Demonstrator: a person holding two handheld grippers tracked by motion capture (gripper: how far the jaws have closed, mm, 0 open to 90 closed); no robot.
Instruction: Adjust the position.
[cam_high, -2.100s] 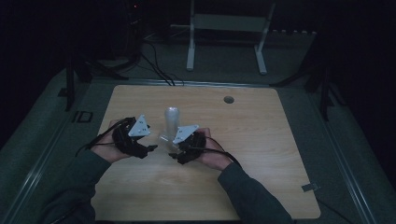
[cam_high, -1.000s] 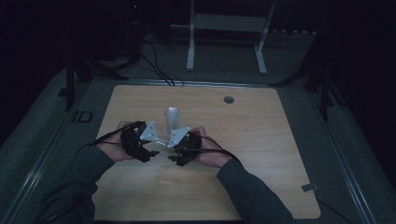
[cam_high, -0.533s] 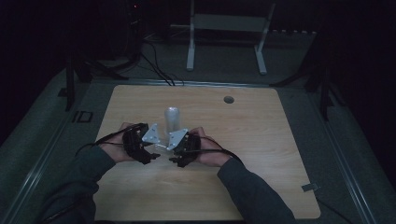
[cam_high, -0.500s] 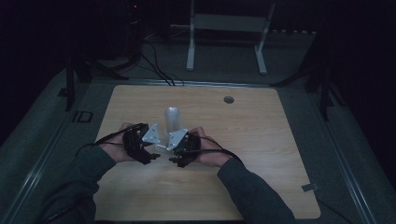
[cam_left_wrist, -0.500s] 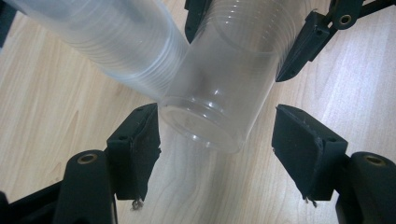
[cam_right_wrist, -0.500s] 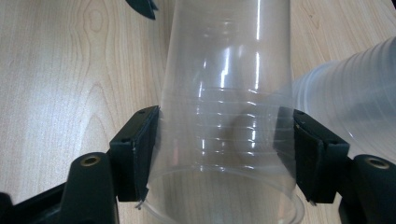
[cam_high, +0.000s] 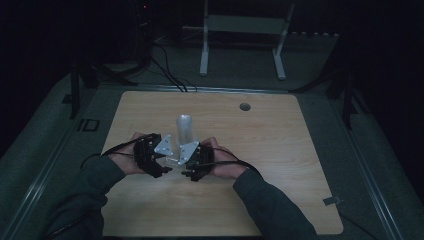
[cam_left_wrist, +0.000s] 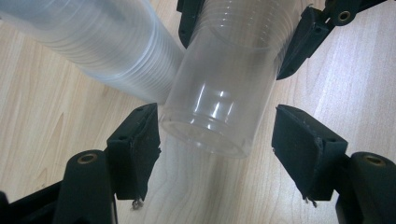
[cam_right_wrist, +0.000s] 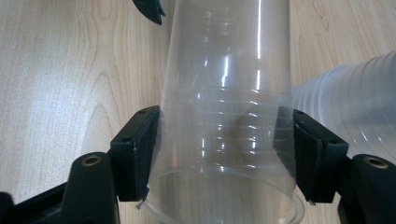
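1. The right gripper (cam_right_wrist: 219, 154) is clamped on a clear plastic cup (cam_right_wrist: 229, 107), its jaws pressing both sides of the wall near the open rim.
2. The left gripper (cam_left_wrist: 215, 144) stands apart around the cup's closed base. One jaw is at or just touching the wall and the other is clear of it. These jaws have just closed and then eased open again, with the cup between them.
3. Two seconds ago the left gripper (cam_high: 150, 152) sat well left of the right gripper (cam_high: 197, 160). Now the two meet near the middle of the table (cam_high: 280, 165), with the cup held level between them.
4. A tall stack of cups (cam_high: 184, 129) stands just beyond the grippers, on the far side.
5. My reading: the single cup is off the stack, and the left gripper is testing a hold for a handover or a pull.
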